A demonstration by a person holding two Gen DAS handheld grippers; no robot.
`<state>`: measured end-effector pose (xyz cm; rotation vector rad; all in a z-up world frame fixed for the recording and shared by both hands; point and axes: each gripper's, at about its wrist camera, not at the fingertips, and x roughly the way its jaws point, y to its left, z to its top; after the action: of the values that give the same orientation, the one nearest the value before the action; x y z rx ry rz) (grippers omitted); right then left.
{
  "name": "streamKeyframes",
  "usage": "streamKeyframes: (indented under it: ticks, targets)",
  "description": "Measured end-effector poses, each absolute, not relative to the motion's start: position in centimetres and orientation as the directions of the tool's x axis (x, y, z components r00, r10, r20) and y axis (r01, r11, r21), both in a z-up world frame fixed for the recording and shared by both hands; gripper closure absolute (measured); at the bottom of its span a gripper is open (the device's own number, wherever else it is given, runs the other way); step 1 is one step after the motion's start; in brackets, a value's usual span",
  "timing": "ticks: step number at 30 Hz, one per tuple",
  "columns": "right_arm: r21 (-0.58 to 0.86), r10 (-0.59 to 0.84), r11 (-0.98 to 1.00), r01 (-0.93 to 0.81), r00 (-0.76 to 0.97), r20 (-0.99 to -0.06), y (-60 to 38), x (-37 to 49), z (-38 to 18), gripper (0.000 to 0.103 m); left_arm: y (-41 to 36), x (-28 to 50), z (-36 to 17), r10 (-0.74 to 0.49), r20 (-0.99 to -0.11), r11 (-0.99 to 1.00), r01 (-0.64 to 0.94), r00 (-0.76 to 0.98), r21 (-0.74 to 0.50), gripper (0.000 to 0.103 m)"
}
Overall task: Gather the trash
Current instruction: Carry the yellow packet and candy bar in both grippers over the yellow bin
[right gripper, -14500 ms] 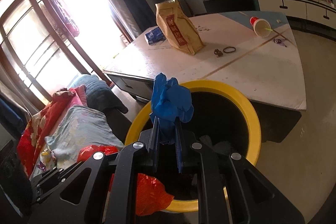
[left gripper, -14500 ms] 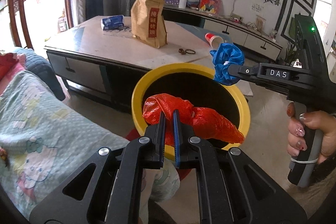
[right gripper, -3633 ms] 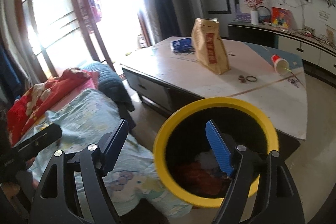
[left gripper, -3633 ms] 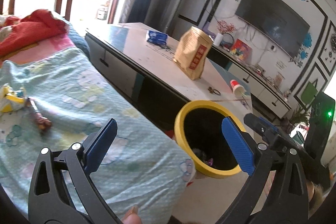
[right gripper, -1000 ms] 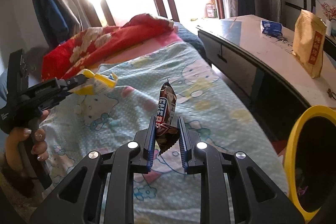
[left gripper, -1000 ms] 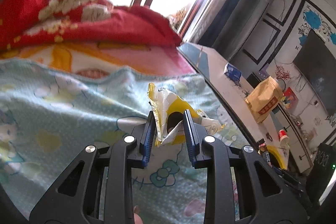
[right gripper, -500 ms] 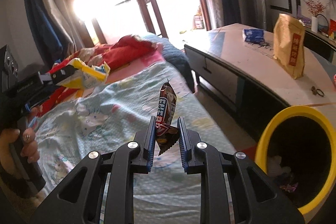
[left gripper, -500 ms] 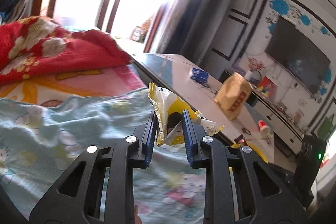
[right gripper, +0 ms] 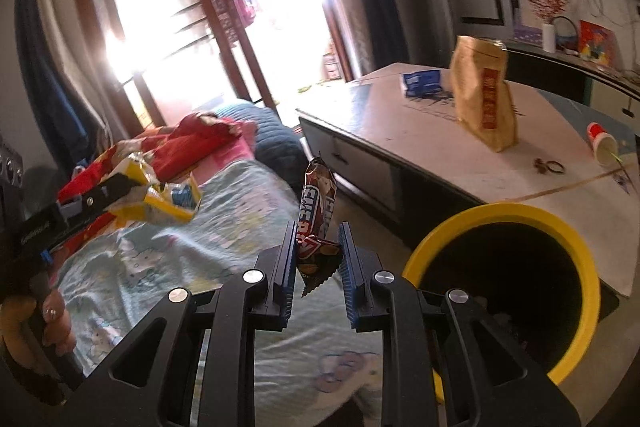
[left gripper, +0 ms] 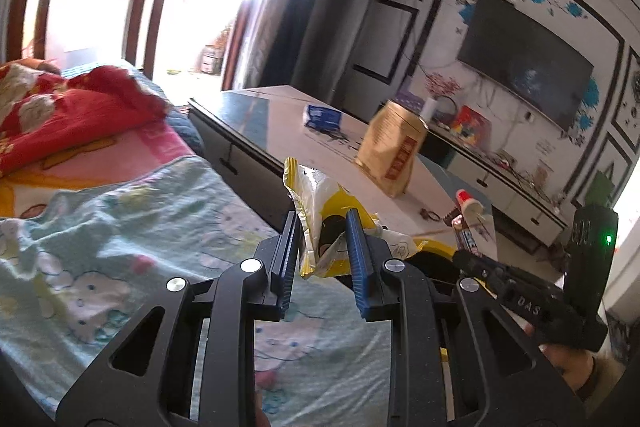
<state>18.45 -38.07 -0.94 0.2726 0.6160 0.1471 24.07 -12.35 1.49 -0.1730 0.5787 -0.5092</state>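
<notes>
— What does the left gripper (left gripper: 322, 253) have?

— Its blue-padded jaws are clamped on a crumpled yellow and white foil snack bag (left gripper: 320, 203), held in the air above the pale blue cartoon-print blanket (left gripper: 92, 227). From the right wrist view, the same bag (right gripper: 160, 201) hangs out in front of the red flowered quilt (right gripper: 192, 139).

— And the right gripper (right gripper: 318, 267)?

— Pressed together on the lower end of a brown chocolate bar wrapper (right gripper: 316, 211), which stands upright between the pads, its zigzag edge poking out below.

— Where is the bin?

— The round black bin with a yellow rim (right gripper: 508, 215) stands just right of the right gripper, against the near edge of the low white table (right gripper: 420, 131). Some litter lies in its dark bottom, too dim to name.

— What is on the table?

— A tan paper bag with a red label (right gripper: 484, 99) stands upright toward the middle. A small blue packet (right gripper: 420, 83) lies behind it near the far edge. A tipped red and white paper cup (right gripper: 600, 143) lies toward the right edge, with a dark ring (right gripper: 556, 167) between it and the bag.
</notes>
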Motion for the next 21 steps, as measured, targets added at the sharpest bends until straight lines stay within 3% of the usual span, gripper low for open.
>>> streamKeyframes:
  ticks: [6,21]
  targets:
    - [0.3,0.166,0.954,0.008,0.817,-0.552,-40.9,17.5,-1.3,0.084,-15.3,23.7,0.8,-0.536,-0.492,0.843,0.465,0.686,-0.271,0.092]
    - [0.323,0.072,0.934,0.152,0.806,-0.588,-46.6,15.5,-3.8,0.084,-22.8,22.6,-1.7,-0.593,-0.544,0.783,0.581,0.593,-0.221,0.092]
